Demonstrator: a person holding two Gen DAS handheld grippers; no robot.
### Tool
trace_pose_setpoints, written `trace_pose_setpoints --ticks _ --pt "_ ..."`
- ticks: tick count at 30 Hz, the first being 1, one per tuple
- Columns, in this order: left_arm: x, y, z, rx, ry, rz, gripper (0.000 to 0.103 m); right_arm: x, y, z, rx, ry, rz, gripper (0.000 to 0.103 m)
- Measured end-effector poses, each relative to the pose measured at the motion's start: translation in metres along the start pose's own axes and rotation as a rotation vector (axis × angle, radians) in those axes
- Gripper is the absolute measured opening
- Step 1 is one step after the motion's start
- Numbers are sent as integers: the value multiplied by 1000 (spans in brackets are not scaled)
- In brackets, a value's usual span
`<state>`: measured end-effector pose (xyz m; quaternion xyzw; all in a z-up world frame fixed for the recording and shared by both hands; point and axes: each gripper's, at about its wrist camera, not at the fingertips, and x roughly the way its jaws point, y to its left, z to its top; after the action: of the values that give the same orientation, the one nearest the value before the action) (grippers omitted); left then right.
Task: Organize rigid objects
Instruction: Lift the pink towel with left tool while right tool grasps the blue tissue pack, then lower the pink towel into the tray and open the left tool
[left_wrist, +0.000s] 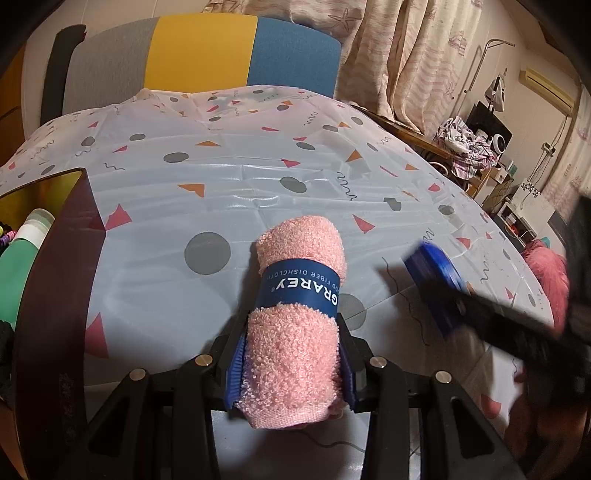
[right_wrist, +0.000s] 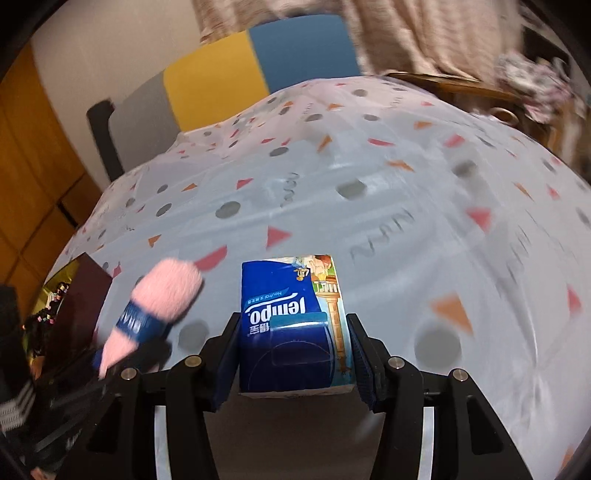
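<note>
My left claw (left_wrist: 291, 373) grips a rolled pink dishcloth (left_wrist: 295, 317) over the patterned tablecloth (left_wrist: 221, 177); my right claw (right_wrist: 295, 354) clamps a blue tissue pack (right_wrist: 291, 325). At nine o'clock, a dark box (left_wrist: 55, 280) sits half cut off, contents unclear.

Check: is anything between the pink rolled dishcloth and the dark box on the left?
Nothing visible. The left gripper holds the pink rolled dishcloth; only bare patterned tablecloth lies toward the dark box.

Home room: curtains (left_wrist: 417, 48), laundry pile (left_wrist: 465, 146), wall air conditioner (left_wrist: 546, 86), colour-block chair (left_wrist: 207, 55) behind the patterned tabletop (left_wrist: 229, 177).
</note>
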<state>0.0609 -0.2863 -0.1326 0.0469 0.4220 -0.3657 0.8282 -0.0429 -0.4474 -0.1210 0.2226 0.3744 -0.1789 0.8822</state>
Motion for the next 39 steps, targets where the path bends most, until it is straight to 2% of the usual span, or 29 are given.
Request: trace_pose_setpoints --ticks 3,7,13,19,23,33,39 --pt "-1 0 1 -5 4 -3 40 -9 6 -22 13 -33 -21 53" --pt "-7 -3 1 -7 21 19 37 -16 13 -29 -24 -84 -45 53" --pt "-36 -3 -13 -46 1 -11 36 -11 10 -30 -17 -79 -49 53" --pt "-74 -11 -21 -21 -45 -52 36 -11 10 -30 -21 -82 -55 53" --pt "-100 -6 -26 -26 -76 -55 36 -12 10 -31 -23 -84 -62 53" --pt "-156 40 -36 -106 -144 -5 36 -14 10 -32 -16 -91 -80 53" --pt "-174 84 -29 -176 -118 5 36 -15 11 -33 -18 -91 -90 53"
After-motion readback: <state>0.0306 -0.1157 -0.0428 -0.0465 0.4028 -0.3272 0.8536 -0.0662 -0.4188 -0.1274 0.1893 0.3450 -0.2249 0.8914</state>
